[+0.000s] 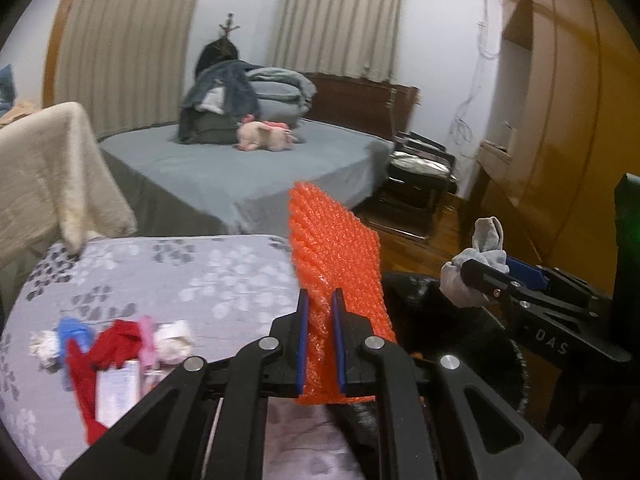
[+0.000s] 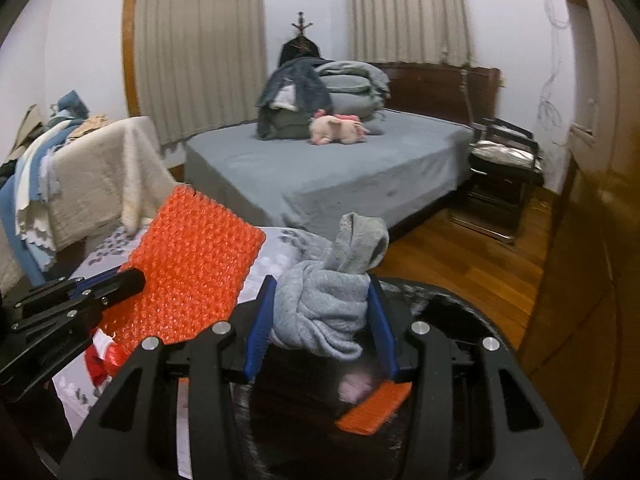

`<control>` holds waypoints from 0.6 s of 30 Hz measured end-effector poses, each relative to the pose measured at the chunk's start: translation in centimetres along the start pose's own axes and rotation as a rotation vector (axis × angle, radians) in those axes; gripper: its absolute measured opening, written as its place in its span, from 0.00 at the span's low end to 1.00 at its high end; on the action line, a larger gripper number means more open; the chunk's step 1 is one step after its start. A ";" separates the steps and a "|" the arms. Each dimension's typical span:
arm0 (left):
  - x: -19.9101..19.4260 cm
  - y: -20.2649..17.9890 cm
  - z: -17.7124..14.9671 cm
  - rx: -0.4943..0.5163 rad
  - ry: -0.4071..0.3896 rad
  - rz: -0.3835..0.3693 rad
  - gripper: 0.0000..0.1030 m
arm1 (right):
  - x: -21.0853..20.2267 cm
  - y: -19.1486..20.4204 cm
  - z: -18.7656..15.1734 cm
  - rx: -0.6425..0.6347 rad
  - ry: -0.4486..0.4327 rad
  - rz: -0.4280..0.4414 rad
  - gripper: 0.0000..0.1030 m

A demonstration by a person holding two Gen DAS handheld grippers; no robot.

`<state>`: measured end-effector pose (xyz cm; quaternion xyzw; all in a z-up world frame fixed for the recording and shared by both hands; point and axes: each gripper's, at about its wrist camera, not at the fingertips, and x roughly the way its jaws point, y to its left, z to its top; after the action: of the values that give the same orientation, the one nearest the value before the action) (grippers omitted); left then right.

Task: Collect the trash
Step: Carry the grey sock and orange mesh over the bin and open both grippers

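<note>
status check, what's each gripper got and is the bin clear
Left gripper shut on orange bubble wrap. Right gripper shut on grey sock. Black bin below, unobstructed.

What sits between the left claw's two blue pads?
In the left wrist view, a sheet of orange bubble wrap stands pinched between the left claw's blue pads; nothing else is in the gap. The right wrist view shows the same grip side-on.

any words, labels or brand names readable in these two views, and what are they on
"DAS" – pale letters on the black arm of the right gripper, seen from the left wrist view.
The white packet lying beside the red cloth on the patterned bedspread may carry print, but it is too blurred to read.
Nothing else legible.
</note>
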<state>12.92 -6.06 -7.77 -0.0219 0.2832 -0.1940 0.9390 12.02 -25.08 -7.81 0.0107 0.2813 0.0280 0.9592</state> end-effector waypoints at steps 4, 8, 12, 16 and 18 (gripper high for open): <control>1.4 -2.5 -0.2 0.031 0.023 -0.038 0.11 | -0.3 -2.2 -1.1 0.016 0.013 -0.047 0.42; 2.8 -4.4 -0.7 0.054 0.048 -0.065 0.11 | -0.2 -4.1 -2.2 0.034 0.032 -0.089 0.42; 4.3 -6.2 -1.1 0.077 0.074 -0.089 0.11 | 0.4 -5.5 -3.3 0.053 0.056 -0.121 0.43; 5.6 -7.3 -1.7 0.086 0.105 -0.120 0.11 | 0.8 -6.8 -4.5 0.064 0.084 -0.150 0.47; 6.2 -7.8 -1.9 0.092 0.120 -0.136 0.12 | 0.9 -7.3 -5.0 0.068 0.093 -0.171 0.48</control>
<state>13.90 -15.45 -11.41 0.0135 0.3277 -0.2710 0.9050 10.42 -32.33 -12.78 0.0178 0.3264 -0.0631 0.9430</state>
